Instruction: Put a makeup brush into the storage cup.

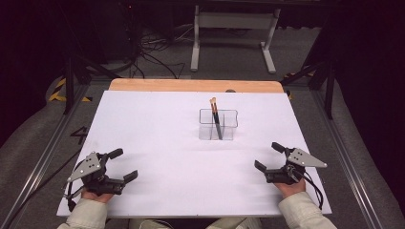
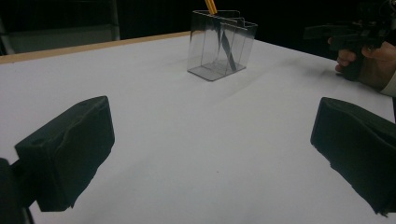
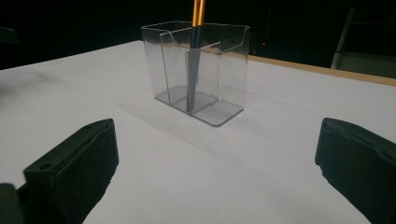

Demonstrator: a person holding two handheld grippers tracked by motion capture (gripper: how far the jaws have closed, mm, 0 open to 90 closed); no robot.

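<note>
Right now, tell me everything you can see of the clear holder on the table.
The clear holder looks like transparent plastic, a box with inner dividers and an open top. It stands upright on the white table, right of centre toward the far side. Two brushes with dark lower shafts and orange upper parts lean inside. Neither gripper touches it.

Desk (image 1: pixel 157 133): white top, bare wooden strip along far edge. On it: one clear plastic compartmented holder (image 1: pixel 218 125), standing upright right of centre, containing two upright brushes (image 1: pixel 215 114).
</note>
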